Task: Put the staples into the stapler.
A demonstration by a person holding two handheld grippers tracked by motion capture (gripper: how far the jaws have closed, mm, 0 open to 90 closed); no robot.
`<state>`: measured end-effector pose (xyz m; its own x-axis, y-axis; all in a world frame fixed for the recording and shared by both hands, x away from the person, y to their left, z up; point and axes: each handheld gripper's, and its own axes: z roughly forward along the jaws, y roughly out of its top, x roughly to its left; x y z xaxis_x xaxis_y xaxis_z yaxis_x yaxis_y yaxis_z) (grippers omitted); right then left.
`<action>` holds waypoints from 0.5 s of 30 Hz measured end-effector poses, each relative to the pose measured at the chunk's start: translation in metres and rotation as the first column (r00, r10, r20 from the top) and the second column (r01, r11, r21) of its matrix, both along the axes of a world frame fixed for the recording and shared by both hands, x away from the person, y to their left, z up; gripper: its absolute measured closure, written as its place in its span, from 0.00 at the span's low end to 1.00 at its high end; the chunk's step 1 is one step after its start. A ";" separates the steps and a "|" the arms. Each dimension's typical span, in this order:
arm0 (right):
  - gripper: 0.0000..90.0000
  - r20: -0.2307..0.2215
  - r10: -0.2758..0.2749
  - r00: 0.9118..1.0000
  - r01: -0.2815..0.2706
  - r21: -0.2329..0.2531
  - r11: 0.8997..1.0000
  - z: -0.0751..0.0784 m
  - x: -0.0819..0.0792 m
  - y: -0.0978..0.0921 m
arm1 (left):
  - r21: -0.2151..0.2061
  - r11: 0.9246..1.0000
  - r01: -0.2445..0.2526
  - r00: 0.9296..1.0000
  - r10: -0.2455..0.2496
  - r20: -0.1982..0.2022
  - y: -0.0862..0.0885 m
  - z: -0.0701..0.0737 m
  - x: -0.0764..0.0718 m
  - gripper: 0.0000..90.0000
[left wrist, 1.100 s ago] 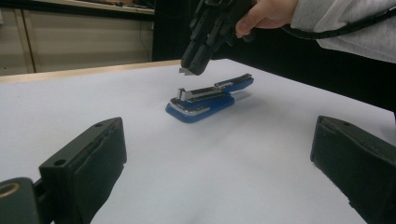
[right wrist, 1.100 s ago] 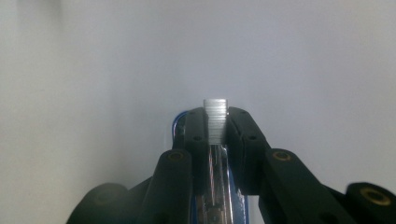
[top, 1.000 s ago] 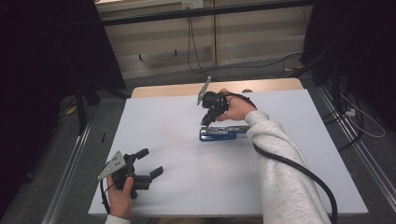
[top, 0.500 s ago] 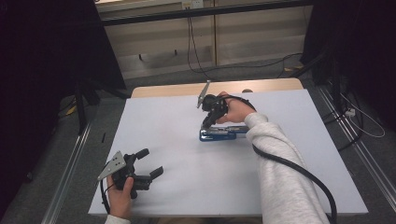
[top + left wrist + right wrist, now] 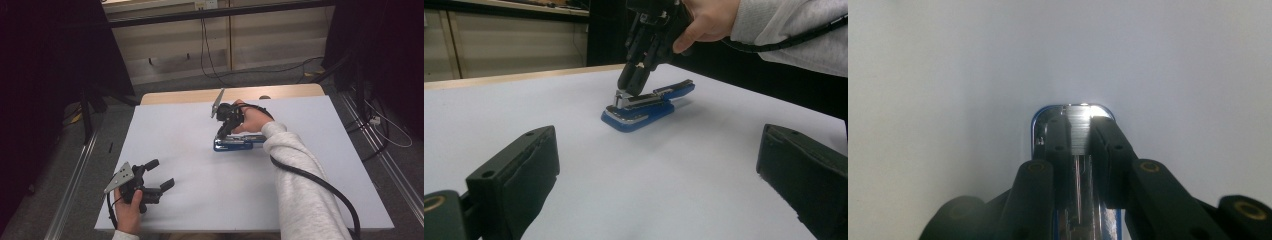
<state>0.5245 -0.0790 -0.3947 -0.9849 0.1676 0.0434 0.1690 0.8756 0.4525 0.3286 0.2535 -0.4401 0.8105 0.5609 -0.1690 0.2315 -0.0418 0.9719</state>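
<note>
blue stapler (image 5: 234,144), white table (image 5: 175,140), seemingly black tool (image 5: 223,131)

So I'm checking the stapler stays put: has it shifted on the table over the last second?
No. The stapler lies at the same spot relative to the table's far wooden edge.

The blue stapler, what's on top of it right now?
The right gripper pinches the metal front end of the blue stapler, which lies on the white table. Its fingers hide that tip's sides.

A stapler (image 5: 234,144) lay on the table (image 5: 190,130) past its middle, the right gripper (image 5: 221,133) pinching its left end from above, the left gripper (image 5: 159,176) well apart near the front-left edge.
</note>
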 end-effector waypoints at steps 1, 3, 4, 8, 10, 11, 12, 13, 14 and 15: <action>0.87 0.000 0.000 1.000 0.000 0.000 1.000 0.000 0.000 0.000 | 0.000 1.000 0.000 1.000 0.000 0.000 0.000 0.000 0.000 0.04; 0.87 0.001 0.001 1.000 -0.001 -0.003 1.000 0.000 0.000 0.000 | 0.000 1.000 0.002 1.000 -0.002 -0.001 0.000 0.000 0.000 0.04; 0.87 0.001 0.003 1.000 -0.003 -0.004 1.000 -0.001 -0.001 0.001 | 0.003 1.000 -0.002 1.000 0.002 0.003 0.000 0.000 0.000 0.04; 0.87 0.005 0.010 1.000 -0.010 0.000 1.000 -0.001 0.000 0.001 | 0.002 1.000 -0.002 1.000 0.002 0.002 0.000 0.000 0.000 0.04; 0.87 0.005 0.007 1.000 -0.007 -0.001 1.000 -0.002 -0.001 0.000 | 0.001 1.000 0.000 1.000 0.000 0.000 0.000 0.000 0.000 0.04; 0.87 0.005 0.007 1.000 -0.007 -0.001 1.000 -0.002 -0.001 0.000 | 0.001 1.000 0.000 1.000 0.000 0.000 0.000 0.000 0.000 0.04; 0.87 0.005 0.009 1.000 -0.009 0.000 1.000 -0.002 -0.001 0.000 | 0.002 1.000 0.003 1.000 -0.003 -0.001 0.000 0.000 0.000 0.04; 0.87 0.004 0.005 1.000 -0.005 -0.002 1.000 -0.003 -0.001 0.000 | 0.001 1.000 0.001 1.000 -0.001 -0.001 0.000 0.000 0.000 0.04; 0.87 0.005 0.006 1.000 -0.006 -0.002 1.000 -0.003 -0.001 0.000 | 0.003 1.000 0.001 1.000 -0.001 -0.001 0.000 0.000 0.000 0.04; 0.87 0.005 0.005 1.000 -0.005 -0.001 1.000 -0.003 -0.001 0.000 | 0.002 1.000 0.002 1.000 -0.002 -0.003 0.000 0.000 0.000 0.04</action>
